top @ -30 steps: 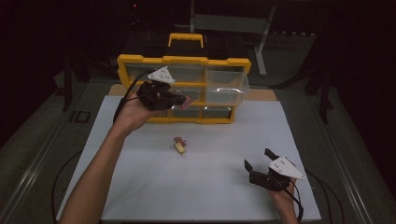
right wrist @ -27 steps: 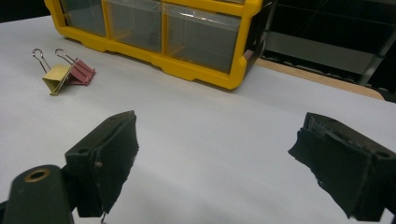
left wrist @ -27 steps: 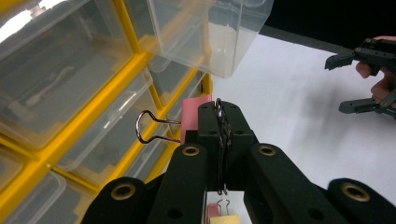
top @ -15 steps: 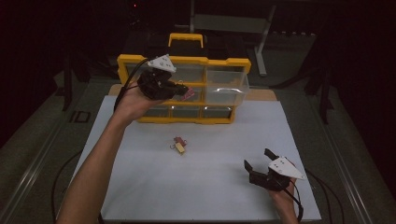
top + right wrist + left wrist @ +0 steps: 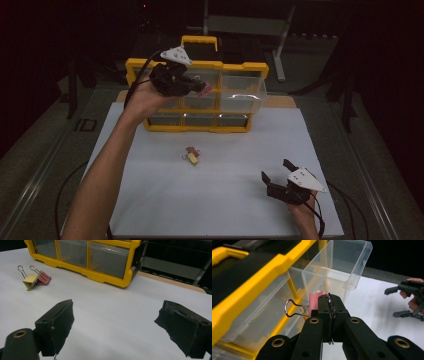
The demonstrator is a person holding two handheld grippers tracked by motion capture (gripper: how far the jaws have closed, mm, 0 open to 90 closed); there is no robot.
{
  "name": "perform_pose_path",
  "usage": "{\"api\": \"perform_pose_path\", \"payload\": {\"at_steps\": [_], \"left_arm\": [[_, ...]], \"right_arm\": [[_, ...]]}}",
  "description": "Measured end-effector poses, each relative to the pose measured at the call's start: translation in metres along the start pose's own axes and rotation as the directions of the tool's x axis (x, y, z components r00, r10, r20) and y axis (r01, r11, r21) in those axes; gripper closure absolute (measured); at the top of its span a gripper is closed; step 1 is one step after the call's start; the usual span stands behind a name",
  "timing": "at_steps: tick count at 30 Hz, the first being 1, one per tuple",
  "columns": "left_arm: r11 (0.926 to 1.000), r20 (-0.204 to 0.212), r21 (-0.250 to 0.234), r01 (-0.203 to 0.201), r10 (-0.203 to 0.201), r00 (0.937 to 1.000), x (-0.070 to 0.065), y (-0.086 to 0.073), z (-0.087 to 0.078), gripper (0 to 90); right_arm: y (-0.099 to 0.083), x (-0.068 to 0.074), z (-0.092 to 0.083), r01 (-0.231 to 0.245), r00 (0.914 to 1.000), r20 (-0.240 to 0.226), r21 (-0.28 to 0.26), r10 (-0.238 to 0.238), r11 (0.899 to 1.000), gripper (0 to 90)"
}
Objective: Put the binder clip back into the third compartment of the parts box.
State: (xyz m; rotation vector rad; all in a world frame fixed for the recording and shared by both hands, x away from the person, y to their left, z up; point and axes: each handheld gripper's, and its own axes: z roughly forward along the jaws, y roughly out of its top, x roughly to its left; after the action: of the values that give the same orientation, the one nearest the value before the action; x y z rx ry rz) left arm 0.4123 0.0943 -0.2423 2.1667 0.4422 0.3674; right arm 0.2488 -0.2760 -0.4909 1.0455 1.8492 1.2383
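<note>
My left gripper (image 5: 197, 88) (image 5: 329, 305) is shut on a pink binder clip (image 5: 314, 302) (image 5: 204, 90), held up in front of the yellow drawer organizer (image 5: 197, 66) (image 5: 249, 293) (image 5: 110, 278). A clear drawer (image 5: 241, 96) (image 5: 337, 267) stands pulled out at the organizer's top right, just beyond the clip. On the white table lie a yellow binder clip (image 5: 192, 158) (image 5: 30, 281) and a dark pink one (image 5: 190, 150) (image 5: 43, 278), touching each other. My right gripper (image 5: 276, 175) (image 5: 115, 330) rests open near the table's front right, nothing between its jaws.
The white tabletop (image 5: 225, 200) has free room in front and around the two clips. A wooden strip (image 5: 280, 101) shows behind the organizer. The organizer's other drawers (image 5: 72, 250) are closed. The surroundings are dark.
My left gripper has risen and moved right with the pink clip, from the organizer's middle row toward the pulled-out top drawer. The right gripper has stayed put.
</note>
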Motion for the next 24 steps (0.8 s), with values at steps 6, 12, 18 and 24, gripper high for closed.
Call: {"api": "perform_pose_path", "payload": {"at_steps": [6,12,18,24], "left_arm": [[0.9999,0.000,-0.014,-0.006,0.006,1.0000,0.003,0.011,-0.001,89.1],[0.9997,-0.003,-0.021,-0.017,0.016,0.9999,0.003,0.022,0.000,89.1],[0.9993,-0.002,-0.024,-0.029,0.029,0.9996,0.001,0.033,0.002,89.1],[0.9987,0.001,-0.036,-0.035,0.035,0.9994,-0.001,0.042,0.005,89.1]], "right_arm": [[0.000,0.000,0.000,0.001,1.0000,-0.001,0.001,-0.001,1.000,11.7],[0.000,0.000,0.000,0.000,1.0000,-0.002,0.000,0.000,1.000,11.7],[0.000,0.000,0.000,-0.001,1.0000,-0.002,-0.001,0.001,1.000,11.7],[0.000,-0.001,0.000,-0.001,1.0000,-0.001,-0.002,0.001,1.000,11.7]]}}
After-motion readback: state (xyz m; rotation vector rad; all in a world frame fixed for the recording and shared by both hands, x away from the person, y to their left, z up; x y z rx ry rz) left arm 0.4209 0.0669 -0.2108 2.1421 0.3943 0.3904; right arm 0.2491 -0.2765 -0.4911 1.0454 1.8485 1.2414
